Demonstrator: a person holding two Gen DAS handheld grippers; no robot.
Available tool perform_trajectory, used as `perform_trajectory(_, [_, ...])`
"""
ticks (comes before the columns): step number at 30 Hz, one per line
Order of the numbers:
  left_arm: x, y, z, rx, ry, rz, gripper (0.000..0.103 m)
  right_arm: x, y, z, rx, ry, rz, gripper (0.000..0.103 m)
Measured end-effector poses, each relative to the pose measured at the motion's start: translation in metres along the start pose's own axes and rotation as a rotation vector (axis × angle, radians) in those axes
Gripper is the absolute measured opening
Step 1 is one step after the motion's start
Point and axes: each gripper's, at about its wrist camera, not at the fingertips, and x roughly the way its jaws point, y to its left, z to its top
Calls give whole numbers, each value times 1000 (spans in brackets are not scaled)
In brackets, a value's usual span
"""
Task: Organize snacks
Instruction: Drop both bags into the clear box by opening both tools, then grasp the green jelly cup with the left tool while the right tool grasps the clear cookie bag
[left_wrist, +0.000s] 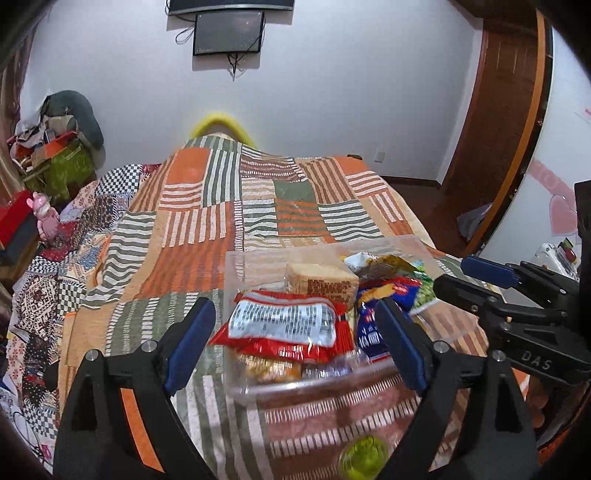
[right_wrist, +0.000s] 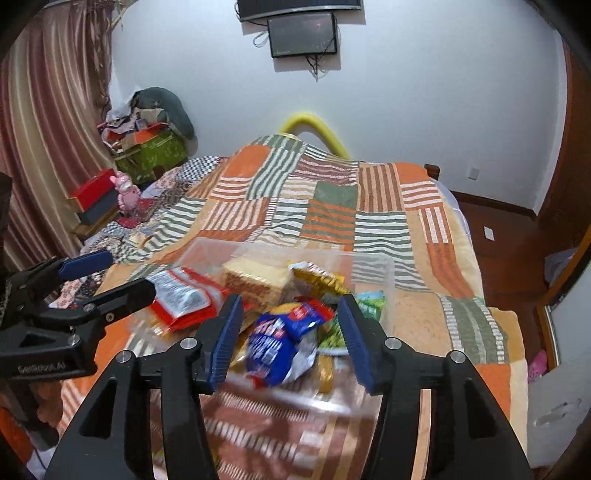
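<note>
A clear plastic bin (left_wrist: 255, 260) (right_wrist: 369, 266) sits on the patchwork bed and holds several snack packets. A red and silver packet (left_wrist: 284, 325) (right_wrist: 181, 299) lies at its left, a tan cake pack (left_wrist: 321, 282) (right_wrist: 255, 277) behind it, a blue packet (left_wrist: 369, 328) (right_wrist: 280, 339) and green and yellow packets (left_wrist: 421, 284) (right_wrist: 317, 277) at the right. My left gripper (left_wrist: 295, 343) is open and empty, just above the bin's near side. My right gripper (right_wrist: 290, 336) is open and empty over the blue packet; it also shows in the left wrist view (left_wrist: 476, 280).
The striped patchwork blanket (left_wrist: 258, 206) (right_wrist: 332, 199) covers the bed. A green round object (left_wrist: 364, 458) lies on the blanket near the front. Boxes and clutter (left_wrist: 55, 155) (right_wrist: 144, 147) stand at the far left. A wooden door (left_wrist: 498, 110) is at the right.
</note>
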Motion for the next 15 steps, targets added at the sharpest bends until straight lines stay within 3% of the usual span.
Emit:
perform_trajectory(7, [-35,-9,-26,41,1,6,89,-25,17,-24,-12,7,35,50])
perform_trajectory(15, [-62,-6,-72,46,44,-9,89,-31,29,-68,37,77,79,52])
